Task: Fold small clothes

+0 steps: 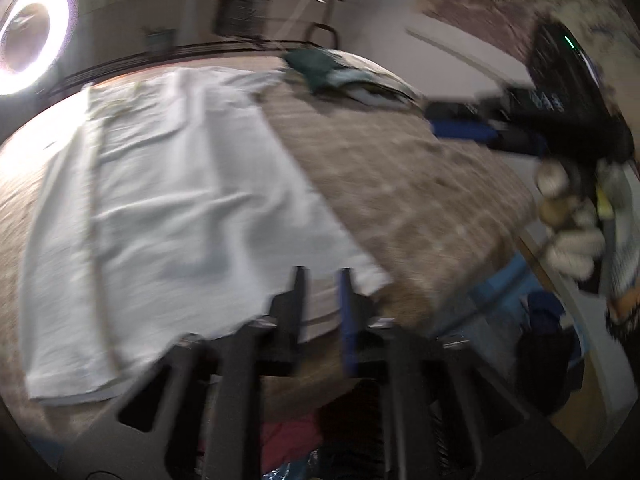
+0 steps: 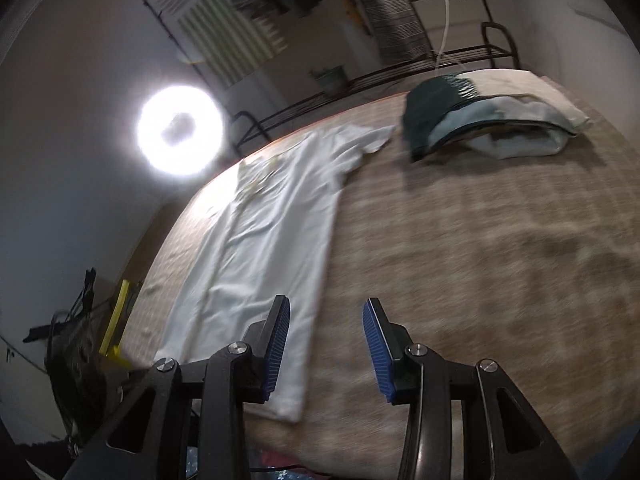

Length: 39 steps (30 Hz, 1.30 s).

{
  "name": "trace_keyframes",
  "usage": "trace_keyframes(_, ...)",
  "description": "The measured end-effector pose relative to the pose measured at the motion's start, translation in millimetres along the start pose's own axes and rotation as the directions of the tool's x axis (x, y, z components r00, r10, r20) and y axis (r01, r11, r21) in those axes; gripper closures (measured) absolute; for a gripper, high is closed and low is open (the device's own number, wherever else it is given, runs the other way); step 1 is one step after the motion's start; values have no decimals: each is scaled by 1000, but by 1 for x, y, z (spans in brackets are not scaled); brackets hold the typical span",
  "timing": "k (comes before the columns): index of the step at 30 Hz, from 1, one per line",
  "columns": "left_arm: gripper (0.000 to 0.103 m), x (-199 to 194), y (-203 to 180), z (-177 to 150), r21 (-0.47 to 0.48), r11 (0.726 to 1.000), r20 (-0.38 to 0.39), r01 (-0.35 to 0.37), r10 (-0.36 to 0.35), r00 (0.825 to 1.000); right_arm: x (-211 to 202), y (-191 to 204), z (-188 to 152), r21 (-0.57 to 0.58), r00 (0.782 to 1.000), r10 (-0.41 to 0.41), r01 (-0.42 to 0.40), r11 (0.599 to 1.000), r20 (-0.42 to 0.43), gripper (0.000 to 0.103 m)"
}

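Observation:
A white T-shirt (image 1: 168, 208) lies flat on the brown patterned bed cover (image 1: 400, 168), folded lengthwise, its hem toward me. My left gripper (image 1: 322, 280) hovers at the shirt's near right hem corner, fingers a small gap apart, nothing between them. In the right wrist view the same shirt (image 2: 268, 232) lies left of centre. My right gripper (image 2: 326, 324) is open and empty above the cover, just right of the shirt's hem. The right gripper also shows in the left wrist view (image 1: 464, 128), held by a gloved hand.
A pile of folded clothes, dark green and pale (image 2: 480, 120), sits at the far end of the bed (image 1: 344, 76). A ring light (image 2: 178, 130) glares at the left. A metal bed rail (image 2: 360, 80) runs behind. Clutter lies on the floor below the bed edge (image 1: 544, 340).

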<state>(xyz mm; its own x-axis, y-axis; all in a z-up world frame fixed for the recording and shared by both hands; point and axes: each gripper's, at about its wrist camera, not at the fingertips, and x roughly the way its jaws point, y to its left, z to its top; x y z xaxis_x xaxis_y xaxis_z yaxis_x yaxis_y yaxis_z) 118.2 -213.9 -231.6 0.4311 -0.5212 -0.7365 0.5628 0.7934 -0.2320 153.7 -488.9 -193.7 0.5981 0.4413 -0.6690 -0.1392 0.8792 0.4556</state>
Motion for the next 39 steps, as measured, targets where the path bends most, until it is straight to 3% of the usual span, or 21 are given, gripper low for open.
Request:
trace_keyframes(1,64,5,-5,0,6,1000,-10,13,-13,1000,0,-5,4,1,1000,-8,8,1000,1,59)
trace_keyframes(4,64,24,-21,1,22,999,-61,45,-43,997,2,-19,18,-8,1000,-19,19,1000,-3,59)
trace_keyframes(10,64,48,-30,2,52,998,-86,-27,31,996,22,-40,45,-8,1000,3,-3,1000,-27,58)
trace_keyframes(12,64,51,-32,3,70,996,-77,-46,51,996,30,-44,54,-2,999,12,-12,1000,-33,49)
trace_keyframes(13,72,52,-34,4,81,995,-68,-61,66,995,35,-44,58,1,999,20,-20,1000,-31,42)
trace_keyframes(14,80,53,-33,4,86,993,-61,-78,83,995,41,-44,62,5,999,25,-25,1000,-29,42)
trace_keyframes(15,97,54,-30,6,84,992,-54,-96,100,993,46,-43,66,7,999,30,-30,1000,-31,42)
trace_keyframes(19,100,52,-9,14,-44,999,-63,-31,28,998,73,-35,84,-5,997,57,-58,998,-49,42)
trace_keyframes(24,100,30,7,21,-177,982,-10,60,-63,998,120,-33,112,59,992,96,-92,994,-77,42)
trace_keyframes(33,100,20,13,29,-189,977,22,100,-97,995,209,-43,153,220,993,54,-30,975,-101,42)
trace_keyframes(35,100,18,15,27,-191,977,21,100,-98,995,224,-47,159,254,993,37,-8,967,-109,46)
trace_keyframes(37,100,22,17,27,-198,975,16,103,-102,995,234,-49,161,269,993,30,2,963,-114,57)
trace_keyframes(39,100,25,21,25,-208,972,11,108,-108,994,239,-46,165,259,994,20,9,966,-110,75)
